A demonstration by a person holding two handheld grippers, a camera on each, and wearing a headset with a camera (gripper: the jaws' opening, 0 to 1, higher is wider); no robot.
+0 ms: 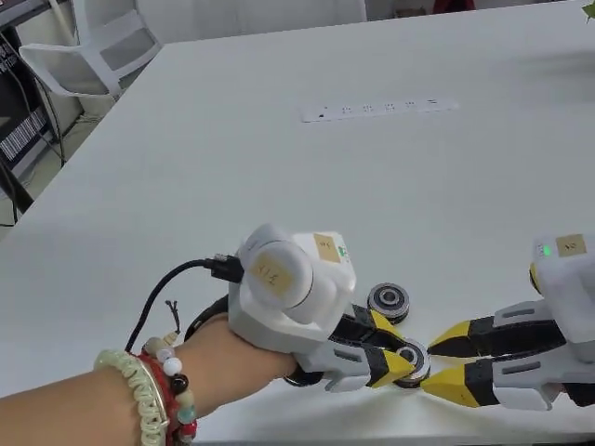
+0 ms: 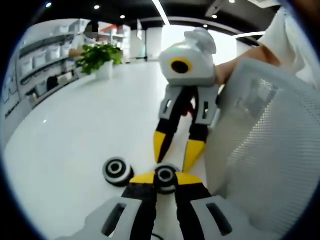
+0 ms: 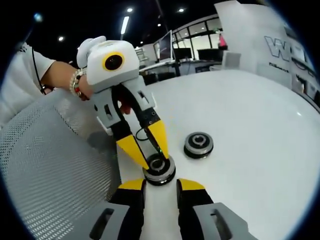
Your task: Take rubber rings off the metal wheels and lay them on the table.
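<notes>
Two small metal wheels with dark rubber rings lie near the front edge of the white table (image 1: 279, 167). One wheel (image 1: 415, 362) (image 2: 165, 177) (image 3: 159, 171) sits between the yellow tips of my left gripper (image 1: 405, 357) (image 2: 165, 178) (image 3: 153, 159), which is shut on it. From the opposite side, my right gripper (image 1: 428, 362) (image 3: 161, 185) (image 2: 175, 156) points at this wheel. Its jaws are open and the tips stop just short of the rim. The second wheel (image 1: 388, 300) (image 2: 118, 171) (image 3: 198, 144) lies flat and free a short way behind.
A white power strip (image 1: 379, 109) is set into the table's middle. A white mesh chair back (image 2: 260, 150) (image 3: 50, 160) stands close by the grippers at the table's near edge. Another white chair (image 1: 93, 46) stands beyond the far left corner.
</notes>
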